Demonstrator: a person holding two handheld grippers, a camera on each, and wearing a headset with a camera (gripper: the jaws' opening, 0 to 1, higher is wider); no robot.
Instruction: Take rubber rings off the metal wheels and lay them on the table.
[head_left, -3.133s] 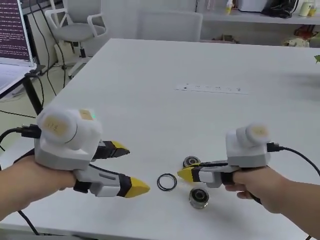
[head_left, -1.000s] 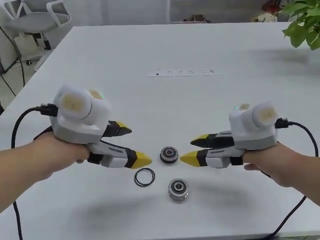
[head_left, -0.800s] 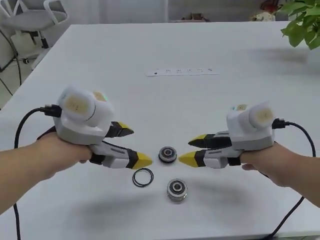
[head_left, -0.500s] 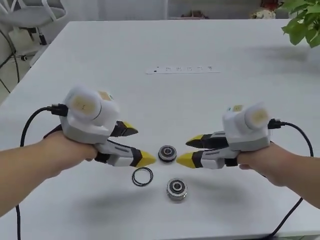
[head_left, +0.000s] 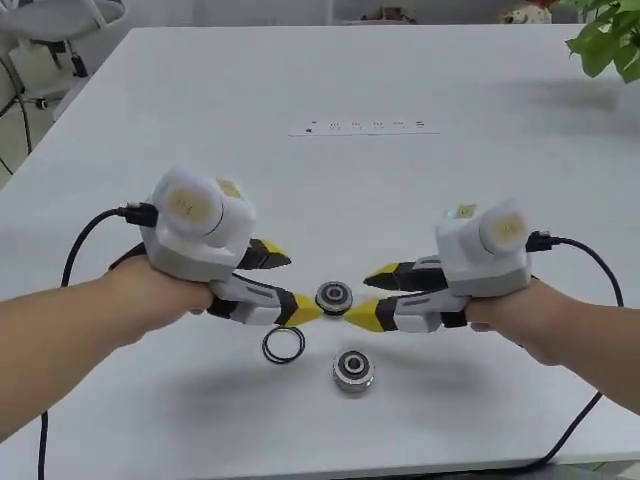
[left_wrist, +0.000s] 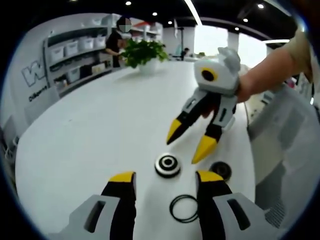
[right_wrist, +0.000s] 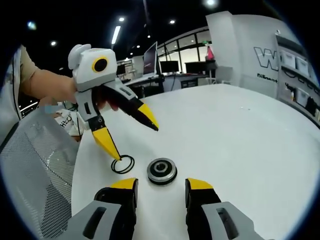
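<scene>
The head view is bright and evenly lit from overhead; the white desk (head_left: 420, 90) shows no hard glare, just soft grey shadows pooled beneath the left claw (head_left: 293, 285) and the right claw (head_left: 360, 293). Focus is sharp throughout. Both gripper views bend strongly toward their edges, curving the desk's rim. In the left gripper view a window (left_wrist: 215, 40) is blown out white and detail is slightly soft. In the right gripper view the ceiling lamps (right_wrist: 116, 34) are small bright spots and strips against a dark ceiling (right_wrist: 75, 20)
</scene>
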